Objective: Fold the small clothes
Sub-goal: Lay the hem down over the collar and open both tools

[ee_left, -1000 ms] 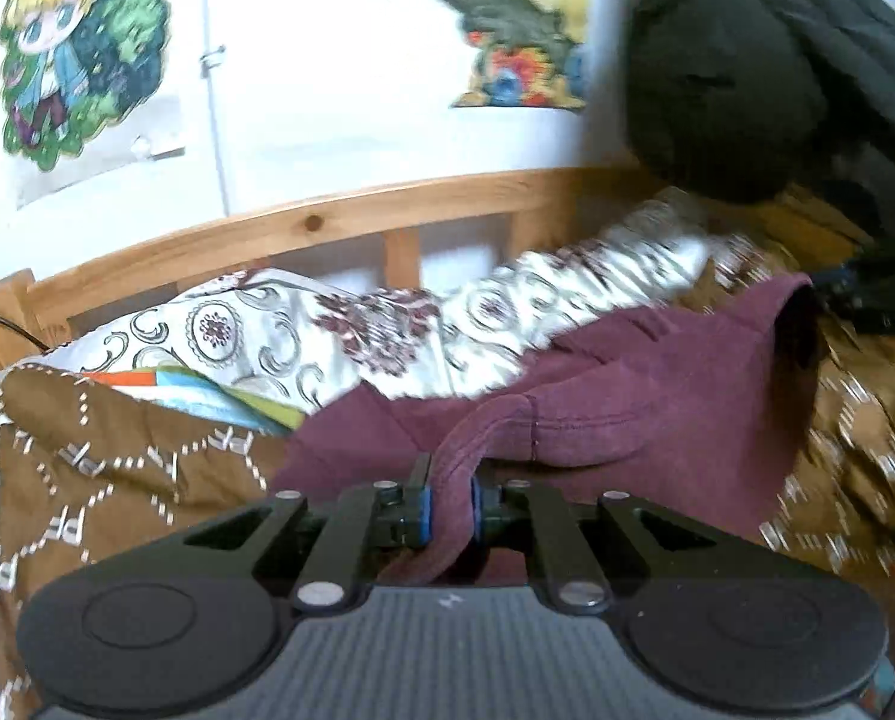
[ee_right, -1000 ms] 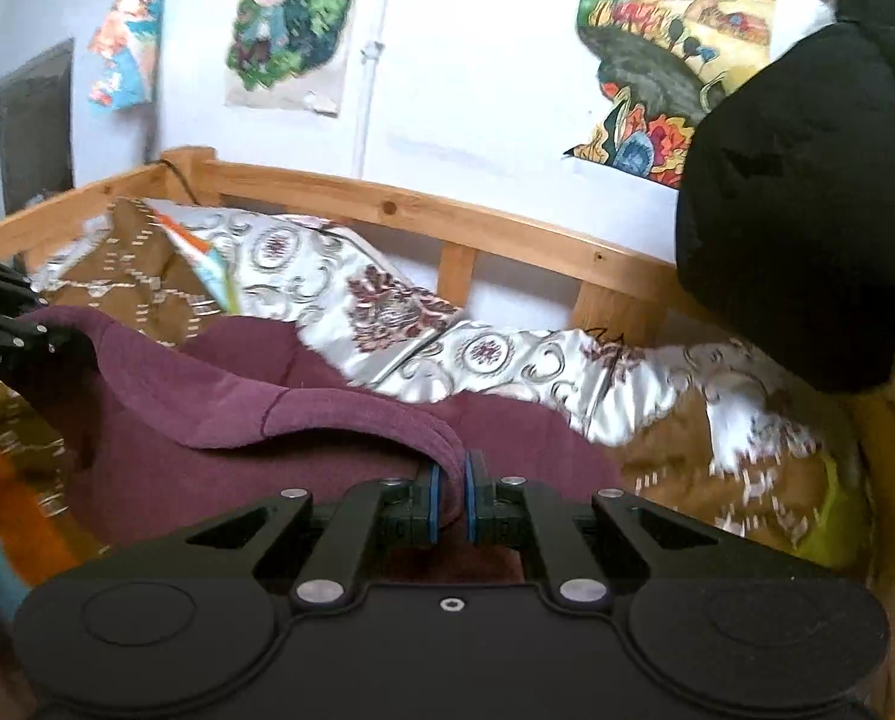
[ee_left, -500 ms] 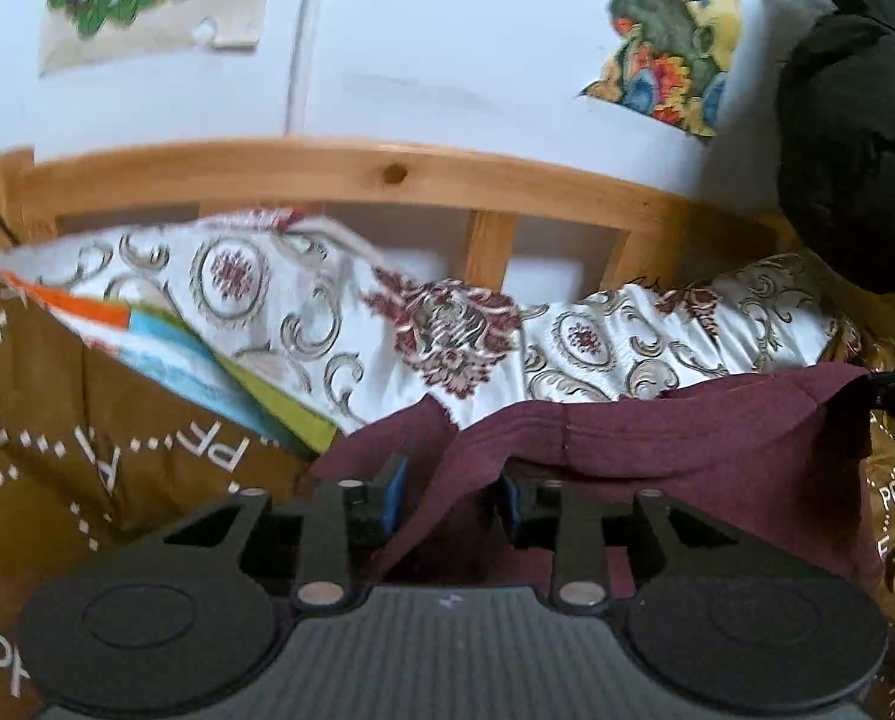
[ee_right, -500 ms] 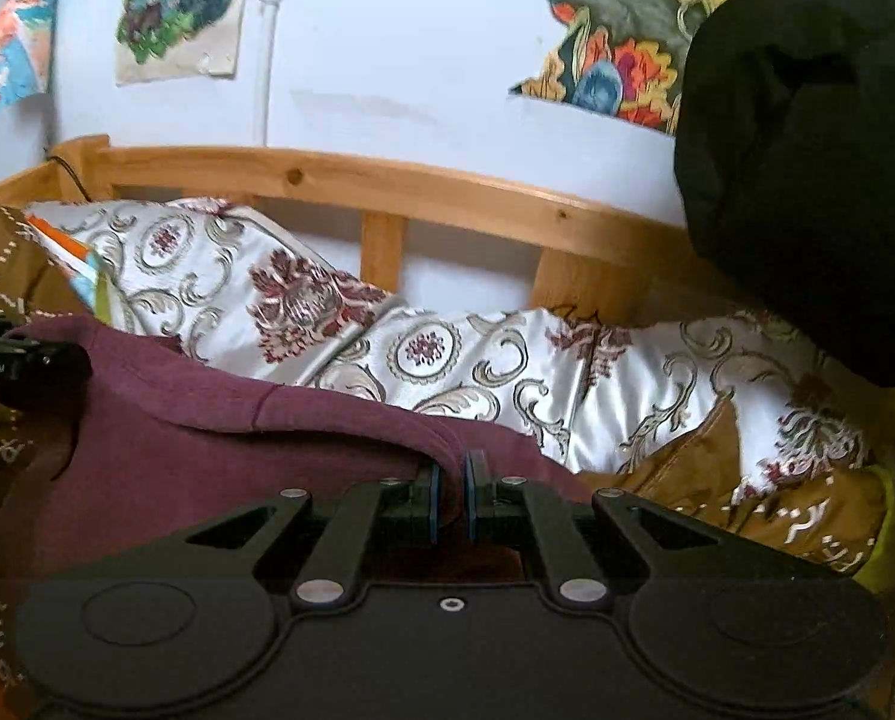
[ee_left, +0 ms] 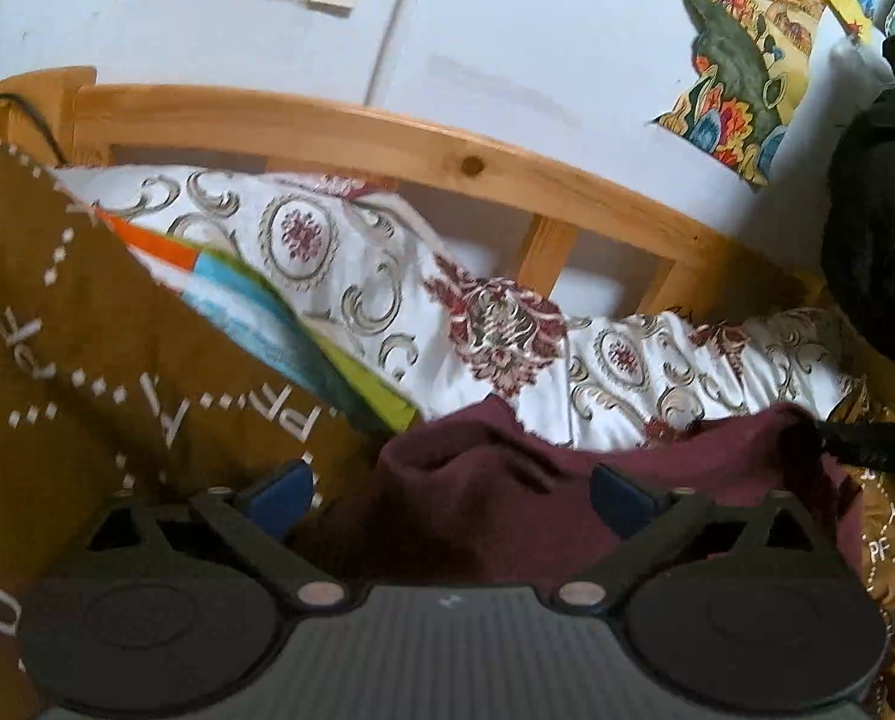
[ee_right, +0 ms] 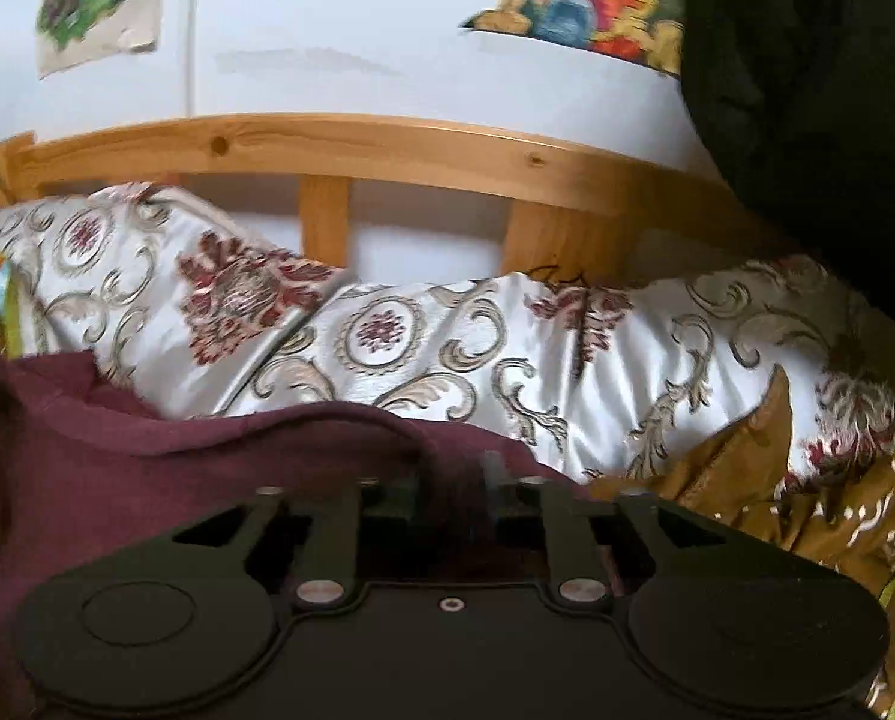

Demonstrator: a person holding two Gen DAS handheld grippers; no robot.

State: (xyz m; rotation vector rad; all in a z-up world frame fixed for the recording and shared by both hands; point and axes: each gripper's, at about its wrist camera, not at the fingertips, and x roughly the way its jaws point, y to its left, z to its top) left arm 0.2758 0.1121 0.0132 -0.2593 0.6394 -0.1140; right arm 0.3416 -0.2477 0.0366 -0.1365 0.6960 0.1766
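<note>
A maroon garment (ee_left: 483, 498) lies bunched on the bed in front of both grippers. In the left wrist view my left gripper (ee_left: 450, 489) is wide open, its blue-padded fingers spread to either side of the cloth and holding nothing. In the right wrist view the same garment (ee_right: 147, 456) spreads to the left, and my right gripper (ee_right: 453, 480) has its fingers parted with a fold of the cloth lying between them. The right gripper's tip also shows at the right edge of the left wrist view (ee_left: 867, 444).
A wooden bed rail (ee_left: 387, 138) runs along the white wall behind. A silver-and-red patterned pillow (ee_right: 447, 330) lies beyond the garment. A brown printed blanket (ee_left: 87, 360) covers the left, with a striped colourful item (ee_left: 255, 306) under it. A black bundle (ee_right: 819, 120) hangs at the right.
Both grippers held the garment's edge shut a second ago. The left opened first and is now wide open; the right has just parted. The garment has dropped lower onto the bed.
</note>
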